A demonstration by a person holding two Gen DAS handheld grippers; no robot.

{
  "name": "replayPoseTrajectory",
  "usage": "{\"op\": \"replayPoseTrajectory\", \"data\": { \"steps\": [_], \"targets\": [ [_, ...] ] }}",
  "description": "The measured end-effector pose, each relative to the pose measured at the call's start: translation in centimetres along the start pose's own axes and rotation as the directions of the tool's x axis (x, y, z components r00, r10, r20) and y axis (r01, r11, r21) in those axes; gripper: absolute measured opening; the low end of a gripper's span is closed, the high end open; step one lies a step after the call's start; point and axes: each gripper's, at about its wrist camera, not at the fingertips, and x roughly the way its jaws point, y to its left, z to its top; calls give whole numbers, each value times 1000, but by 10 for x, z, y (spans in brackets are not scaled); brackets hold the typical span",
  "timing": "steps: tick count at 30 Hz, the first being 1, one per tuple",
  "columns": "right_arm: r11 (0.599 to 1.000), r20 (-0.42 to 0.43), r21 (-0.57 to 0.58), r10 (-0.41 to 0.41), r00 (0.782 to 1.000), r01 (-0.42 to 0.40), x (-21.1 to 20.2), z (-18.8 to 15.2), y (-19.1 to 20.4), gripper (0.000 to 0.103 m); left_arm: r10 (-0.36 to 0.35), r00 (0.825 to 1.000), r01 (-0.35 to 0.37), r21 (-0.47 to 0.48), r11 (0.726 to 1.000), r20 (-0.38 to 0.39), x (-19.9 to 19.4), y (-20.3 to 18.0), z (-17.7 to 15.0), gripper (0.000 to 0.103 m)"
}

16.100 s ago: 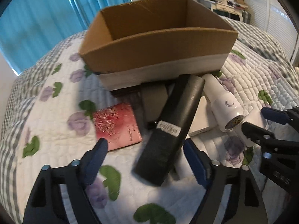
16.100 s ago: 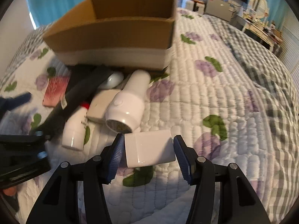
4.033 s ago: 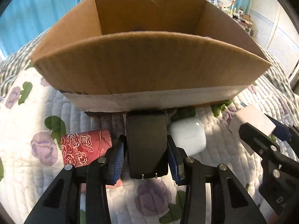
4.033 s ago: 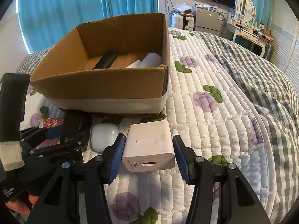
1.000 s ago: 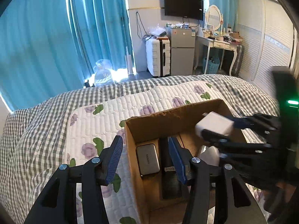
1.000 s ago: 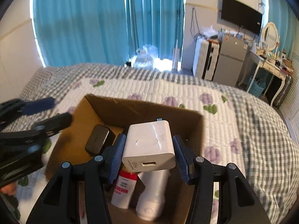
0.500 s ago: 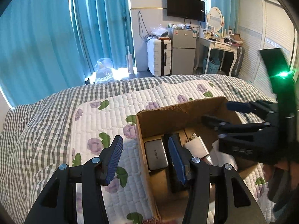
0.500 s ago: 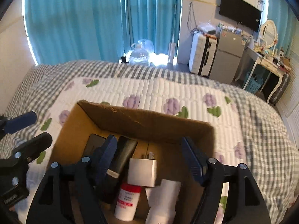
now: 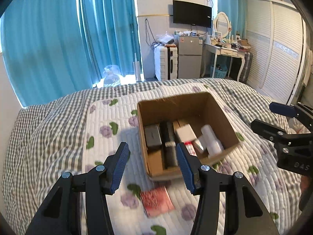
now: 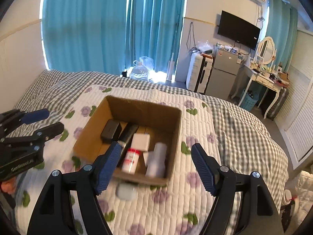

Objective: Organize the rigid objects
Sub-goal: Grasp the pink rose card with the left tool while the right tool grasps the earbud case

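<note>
Now | right gripper (image 10: 155,166) just opening, empty | charger (image 10: 140,141) in box (image 10: 177,129)

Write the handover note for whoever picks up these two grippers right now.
Left hand-held gripper: open, empty, above the bed.
Right hand-held gripper: jaws have just been opening, nothing between them, above the box's near edge.
Cardboard box holds the black case, long black item, white charger, red-capped bottle and white cylinder.
Done: those five packed.
Left: the red booklet and small white case, both on the quilt in front of the box.
</note>
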Motion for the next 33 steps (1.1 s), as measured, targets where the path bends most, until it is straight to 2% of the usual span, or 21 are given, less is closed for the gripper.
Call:
{"op": "replayPoseTrajectory", "data": {
  "steps": [5, 11, 16, 20, 21, 23, 27, 28, 30, 33],
  "targets": [
    [1000, -10, 4, -10, 1000, 10, -15, -30, 4, 74, 5, 1000, -5, -26, 1000, -18, -6, -1, -25, 54],
    [999, -70, 42, 7, 998, -4, 11, -66, 8, 74, 12, 995, -19, -73, 997, -98, 18, 1, -63, 56],
    [998, -143, 56, 12, 990, -4, 55, -101, 7, 74, 22, 973, -37, -62, 997, -230, 67, -10, -99, 56],
    [997, -193, 80, 25, 981, -10, 85, -122, 1, 74, 20, 954, -36, -47, 998, -300, 97, -18, -121, 57],
    [996, -207, 91, 36, 978, -17, 91, -127, 0, 74, 29, 947, -44, -38, 998, -321, 107, -20, -126, 59],
    [995, -221, 101, 40, 974, -18, 97, -133, -2, 74, 56, 933, -74, -38, 997, -355, 121, -19, -132, 79],
    [993, -236, 117, 59, 970, -32, 104, -138, -1, 74, 45, 921, -92, -102, 991, -386, 136, -9, -136, 87],
    [992, -239, 120, 62, 969, -34, 105, -138, 0, 74, 26, 918, -79, -117, 990, -396, 140, -8, -136, 93],
    [992, -245, 118, 65, 967, -37, 109, -138, 2, 74, 28, 912, -77, -104, 992, -409, 145, -12, -135, 98],
    [993, -256, 107, 68, 964, -41, 114, -141, 9, 74, 62, 907, -95, -60, 994, -417, 153, -21, -132, 99]
  ]
}}
